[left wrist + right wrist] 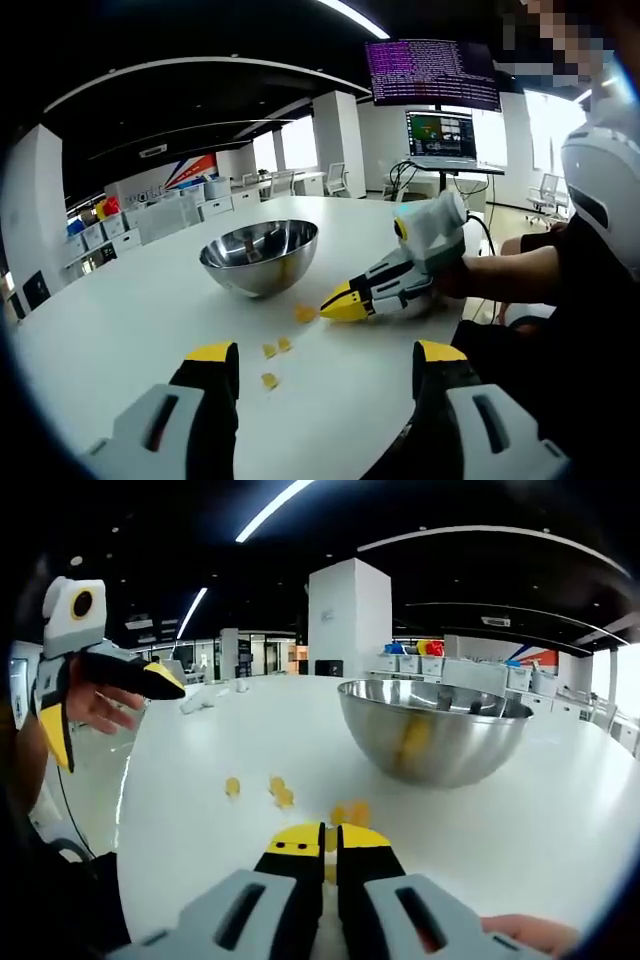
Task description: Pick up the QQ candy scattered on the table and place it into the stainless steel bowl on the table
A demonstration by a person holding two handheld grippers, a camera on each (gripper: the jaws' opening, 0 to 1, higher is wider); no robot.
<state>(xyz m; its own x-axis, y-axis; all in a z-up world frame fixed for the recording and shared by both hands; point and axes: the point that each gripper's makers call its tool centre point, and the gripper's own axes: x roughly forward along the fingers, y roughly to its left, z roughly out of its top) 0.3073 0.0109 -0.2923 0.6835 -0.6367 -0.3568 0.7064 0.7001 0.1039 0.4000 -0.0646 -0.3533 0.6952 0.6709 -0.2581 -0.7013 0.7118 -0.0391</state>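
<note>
On the round white surface [120, 320] stands the shiny stainless steel bowl [259, 256], upright and open to the top. In the left gripper view, small yellow-orange QQ candy pieces [277, 348] lie scattered on the surface in front of the bowl: one piece just beside the tip of the other tool, two close together nearer the camera, and one more nearest the camera.

The left hand-held gripper [325, 372] rises from the bottom of its own view with its black, yellow-tipped jaws spread wide apart and nothing between them. The candy lies between and beyond the two tips.

The right hand-held gripper [331, 308] enters the left gripper view from the right, held by a person's hand [452, 278], its yellow tips lowered to the surface just beside a candy piece. In the right gripper view its jaws stand pressed together [330, 838], and a bit of yellow shows at the seam between them, but whether they clamp a candy cannot be told. Beyond its tips more candy rests on the surface, and the bowl [436, 728] stands to the right.
</note>
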